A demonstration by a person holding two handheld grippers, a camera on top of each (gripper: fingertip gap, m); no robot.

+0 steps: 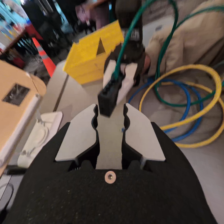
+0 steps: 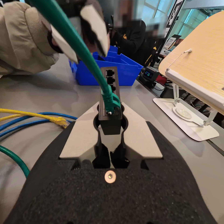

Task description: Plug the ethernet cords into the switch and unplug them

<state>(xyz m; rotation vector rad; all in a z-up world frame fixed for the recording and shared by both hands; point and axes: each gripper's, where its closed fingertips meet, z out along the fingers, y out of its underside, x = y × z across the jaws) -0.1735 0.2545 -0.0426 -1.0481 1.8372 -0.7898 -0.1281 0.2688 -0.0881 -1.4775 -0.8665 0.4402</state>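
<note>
Right gripper (image 2: 110, 116) sits nearest in its own view, and its jaws squeeze the bottom end of the black switch (image 2: 110, 97). That switch sticks up off the grey surface (image 2: 36, 87). One green cord (image 2: 77, 41) is plugged into its lowest port, and three ports above show no plug. Left gripper (image 1: 110, 109) has jaws wide apart with nothing in them, and the switch is just past its tips at 12 o'clock. Yellow cord (image 1: 200, 116) and blue cord (image 1: 186, 92) lie in loops at 3 o'clock. At 11 o'clock sits a yellow bin (image 1: 92, 60).
</note>
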